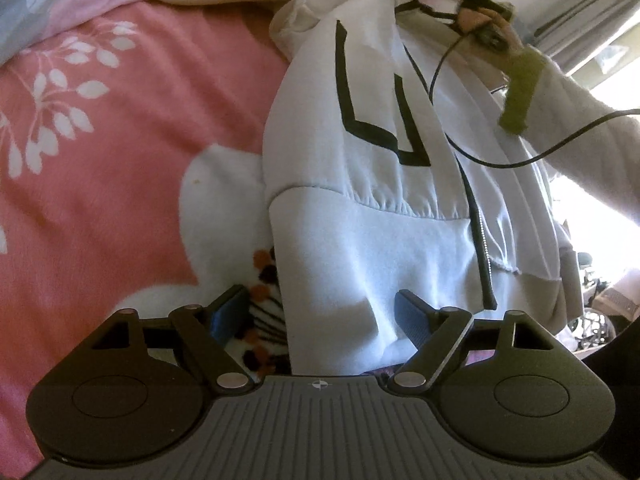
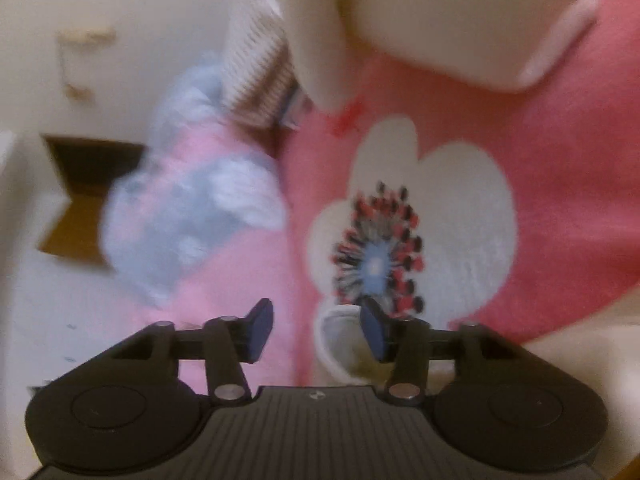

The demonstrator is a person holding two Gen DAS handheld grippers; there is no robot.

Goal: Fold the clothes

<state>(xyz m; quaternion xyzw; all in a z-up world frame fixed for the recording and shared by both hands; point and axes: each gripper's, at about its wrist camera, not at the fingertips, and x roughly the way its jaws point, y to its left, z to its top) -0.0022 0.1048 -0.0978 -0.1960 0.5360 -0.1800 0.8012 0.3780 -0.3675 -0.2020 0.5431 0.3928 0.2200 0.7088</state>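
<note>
- Nearest in the left wrist view, the left hand-held gripper (image 1: 324,316) has its blue-padded fingers spread wide, released, with the lower hem of a white zip-up hooded sweatshirt with black angular stripes (image 1: 360,184) lying between them; the pads do not pinch the cloth.
- The sweatshirt lies straight ahead of this gripper, its long axis running away from the hem near the fingers toward the hood end at the far side, with the black zip (image 1: 478,232) down its right part.
- It rests on a pink fleece bed cover printed with large white flowers (image 1: 140,160).
- At the sweatshirt's far end, a hand in a pale sleeve (image 1: 492,24) holds dark gear with a black cable; what it grips cannot be told.
- In the blurred right wrist view, the right hand-held gripper (image 2: 316,334) is also parted, holding nothing, above the cover's white flower.
- A cream garment (image 2: 440,20) lies beyond it; which garment this is cannot be told.
- Judged from this, the left gripper is the nearer one to the hem.
</note>
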